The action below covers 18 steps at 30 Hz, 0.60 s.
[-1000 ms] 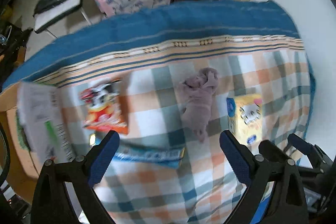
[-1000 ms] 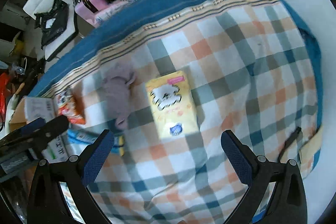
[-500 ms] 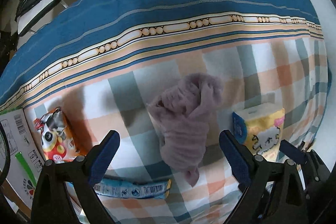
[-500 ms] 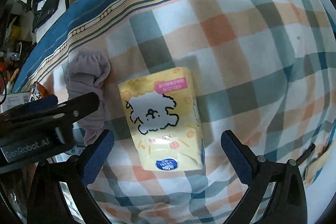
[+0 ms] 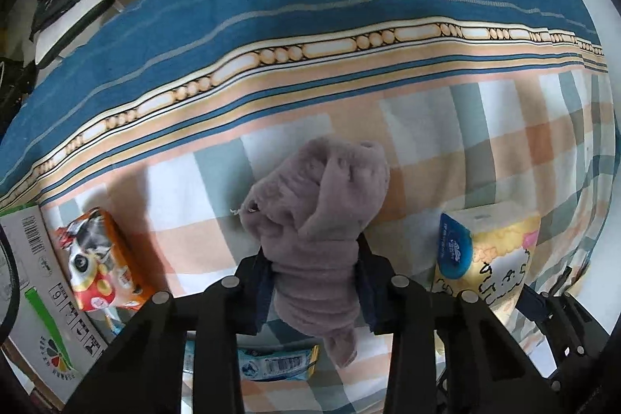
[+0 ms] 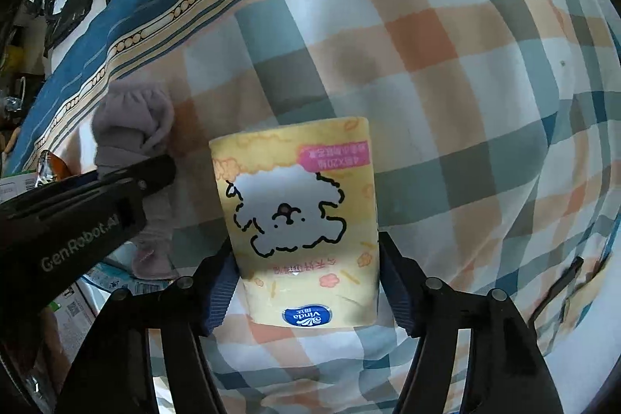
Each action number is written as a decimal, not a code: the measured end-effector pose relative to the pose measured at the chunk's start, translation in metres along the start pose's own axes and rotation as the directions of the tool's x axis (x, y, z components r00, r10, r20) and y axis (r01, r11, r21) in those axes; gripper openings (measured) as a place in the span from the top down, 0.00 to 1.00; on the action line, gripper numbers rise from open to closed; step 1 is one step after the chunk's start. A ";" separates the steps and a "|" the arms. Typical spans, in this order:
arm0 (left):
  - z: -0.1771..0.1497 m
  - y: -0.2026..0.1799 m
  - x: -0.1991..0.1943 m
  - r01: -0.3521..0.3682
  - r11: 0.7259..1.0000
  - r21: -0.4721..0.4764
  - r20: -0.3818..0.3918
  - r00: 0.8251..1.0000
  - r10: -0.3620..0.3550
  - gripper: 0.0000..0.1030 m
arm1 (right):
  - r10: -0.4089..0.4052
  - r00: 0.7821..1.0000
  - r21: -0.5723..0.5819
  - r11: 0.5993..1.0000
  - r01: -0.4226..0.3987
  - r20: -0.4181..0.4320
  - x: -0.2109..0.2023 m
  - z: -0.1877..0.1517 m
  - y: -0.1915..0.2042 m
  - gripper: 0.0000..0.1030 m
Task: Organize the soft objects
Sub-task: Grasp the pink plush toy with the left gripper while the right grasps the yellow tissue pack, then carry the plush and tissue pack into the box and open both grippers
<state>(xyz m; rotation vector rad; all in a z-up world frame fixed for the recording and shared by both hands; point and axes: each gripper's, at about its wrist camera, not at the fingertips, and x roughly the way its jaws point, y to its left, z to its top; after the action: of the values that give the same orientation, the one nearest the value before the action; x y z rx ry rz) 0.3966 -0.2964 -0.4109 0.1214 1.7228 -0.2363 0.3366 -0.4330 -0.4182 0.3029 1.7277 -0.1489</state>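
Status from my end: we're early, nothing sorted yet as far as I can see, both grabs are only just being made. Checked bedspread [image 6: 446,72] fills both views, everything lies on it. Right gripper [image 6: 306,282] has its jaws narrowed around the near end of the yellow tissue pack [image 6: 302,216], pads against or just beside its two sides; pack looks flat on the cloth, so I'd call it gripped but not lifted. Left gripper [image 5: 314,286] is clamped on the mauve fleece sock [image 5: 318,220] at its waist, toe end bunched ahead of the jaws, tail hanging back under them. Can't tell if the sock is off the bed. Left of the left gripper: cardboard box [image 5: 35,282] at the edge, the orange snack pack [image 5: 97,258] beside it, and a blue wipes pack [image 5: 275,363] just below the jaws, all untouched. I judge the box is the likely drop point, not confirmed. Still to do: lift both, place them, then come back for the two packs if they count as soft. Versus half a second ago: both sets of jaws were wide with sock and tissues sitting well ahead between the fingers; now both have dropped in close and shut down onto them. Objects themselves haven't visibly shifted.
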 end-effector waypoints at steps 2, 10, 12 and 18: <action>-0.003 0.003 -0.005 -0.005 1.000 -0.002 0.017 1.000 0.005 0.68 | 0.000 1.000 -0.001 1.000 0.000 0.000 -0.001 -0.001 0.002 0.34; -0.039 0.020 -0.063 0.035 0.999 -0.021 0.099 0.995 -0.032 0.69 | 0.034 0.998 -0.024 0.999 -0.033 0.048 -0.035 -0.023 0.008 0.35; -0.051 0.026 -0.080 0.037 0.999 -0.025 0.129 0.991 -0.033 0.69 | 0.047 0.996 -0.036 0.998 -0.044 0.072 -0.050 -0.031 0.012 0.35; -0.109 0.070 -0.142 0.078 0.995 -0.056 0.224 0.973 -0.063 0.69 | 0.132 0.983 -0.092 0.988 -0.121 0.125 -0.101 -0.070 0.042 0.35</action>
<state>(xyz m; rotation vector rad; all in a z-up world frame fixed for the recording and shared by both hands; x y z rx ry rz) 0.3298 -0.1965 -0.2604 -0.0137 1.5117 -0.2374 0.2974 -0.3864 -0.3036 0.3325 1.5750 -0.0024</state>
